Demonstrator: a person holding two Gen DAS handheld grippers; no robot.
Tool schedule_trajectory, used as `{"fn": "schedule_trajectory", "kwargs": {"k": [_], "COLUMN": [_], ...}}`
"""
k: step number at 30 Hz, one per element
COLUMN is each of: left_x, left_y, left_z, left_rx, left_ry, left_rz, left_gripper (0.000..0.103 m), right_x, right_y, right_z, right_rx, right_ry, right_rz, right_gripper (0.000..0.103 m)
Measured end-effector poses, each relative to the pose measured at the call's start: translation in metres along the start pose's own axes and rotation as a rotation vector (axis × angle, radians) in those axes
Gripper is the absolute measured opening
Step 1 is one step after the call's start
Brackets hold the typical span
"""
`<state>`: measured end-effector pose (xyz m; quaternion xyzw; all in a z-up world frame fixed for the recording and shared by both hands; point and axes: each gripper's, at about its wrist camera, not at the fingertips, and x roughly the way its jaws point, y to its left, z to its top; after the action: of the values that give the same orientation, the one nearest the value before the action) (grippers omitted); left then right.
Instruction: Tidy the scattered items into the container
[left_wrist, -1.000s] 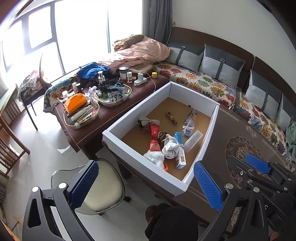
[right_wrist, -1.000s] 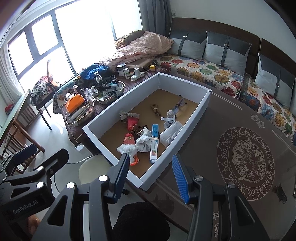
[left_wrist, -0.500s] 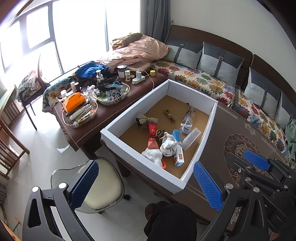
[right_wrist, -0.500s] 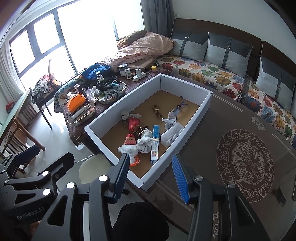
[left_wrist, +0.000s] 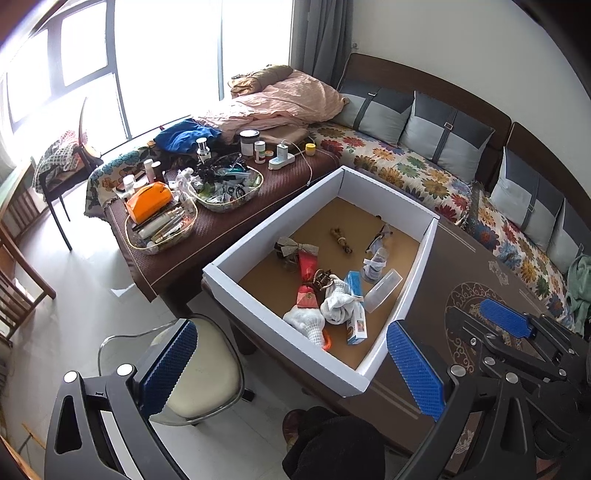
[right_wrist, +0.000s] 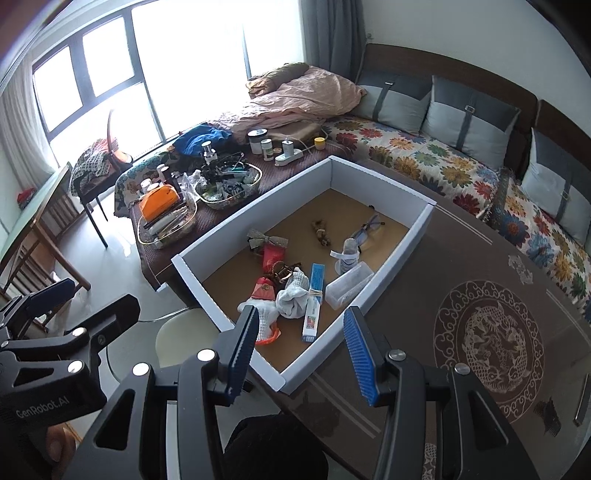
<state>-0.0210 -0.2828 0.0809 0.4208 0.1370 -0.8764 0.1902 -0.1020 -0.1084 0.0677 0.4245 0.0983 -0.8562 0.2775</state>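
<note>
A white-walled cardboard box sits on the dark patterned table. Inside lie several items: a white sock bundle, a blue toothpaste box, a clear plastic case, a small bottle, glasses and a red pouch. A dark comb and a thin metal piece lie on the table at the right. My left gripper is open and empty, held above the box's near corner. My right gripper is open and empty, also above that corner.
A low brown side table behind the box holds two baskets of toiletries, an orange pouch and jars. A sofa with floral cover runs along the wall. A round stool stands below the table edge.
Both grippers have drifted slightly, so the box sits a little lower and nearer the centre in both views. Both stay open and empty.
</note>
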Motion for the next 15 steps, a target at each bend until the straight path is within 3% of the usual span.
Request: {"fn": "schedule_trajectory", "kwargs": {"k": [9, 15], "left_x": [0.019, 0.032], "left_y": [-0.003, -0.008], "left_z": [0.029, 0.042], "left_rx": [-0.094, -0.088], "left_ry": [0.034, 0.043], "left_rz": [-0.004, 0.012], "left_gripper": [0.103, 0.103], "right_x": [0.023, 0.039], "right_y": [-0.003, -0.007], "right_z": [0.044, 0.054], "right_rx": [-0.079, -0.074], "right_ry": [0.044, 0.059], "right_rz": [-0.015, -0.006], "right_gripper": [0.049, 0.049]}}
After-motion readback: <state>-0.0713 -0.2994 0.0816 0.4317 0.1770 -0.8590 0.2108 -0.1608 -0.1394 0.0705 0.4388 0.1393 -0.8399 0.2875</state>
